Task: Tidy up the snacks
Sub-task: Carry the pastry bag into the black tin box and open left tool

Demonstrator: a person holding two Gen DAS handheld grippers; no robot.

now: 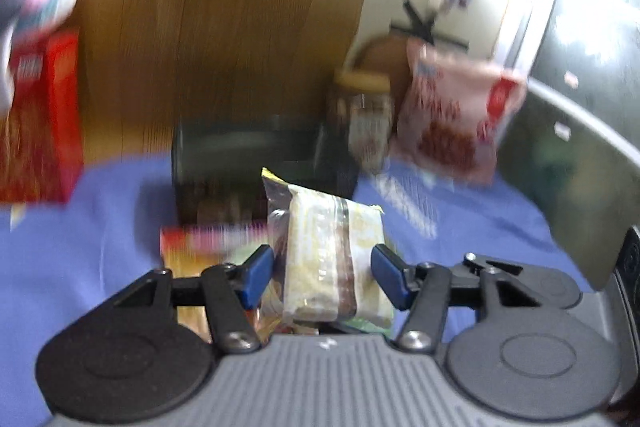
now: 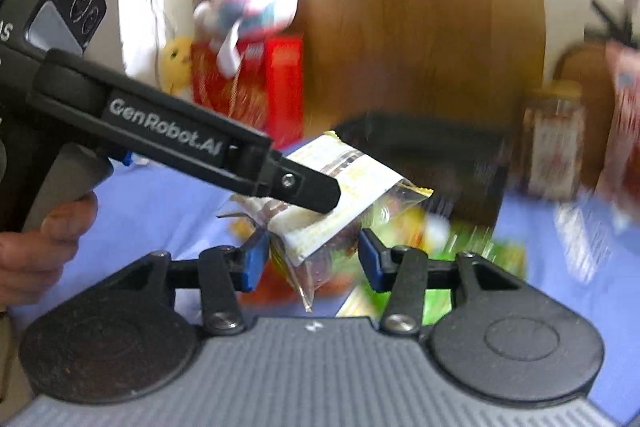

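Item: cake bar in clear wrapper (image 1: 332,259), raised over the blue cloth (image 1: 100,247), just short of the dark bin (image 1: 248,155).
Left gripper (image 1: 322,277): pads clamp the wrapper's sides.
Right gripper (image 2: 310,255): jaws partly apart around the wrapper's tail; contact unclear.
Handling: keep the left clamp firm, free the tail, carry level into the bin; wrapper likely slippery.

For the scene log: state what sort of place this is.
Probably a home room, on a table with a blue cloth. Packaged snacks lie about, a pink-and-white plush toy sits on a red cardboard box, and a wood-grain panel stands behind.
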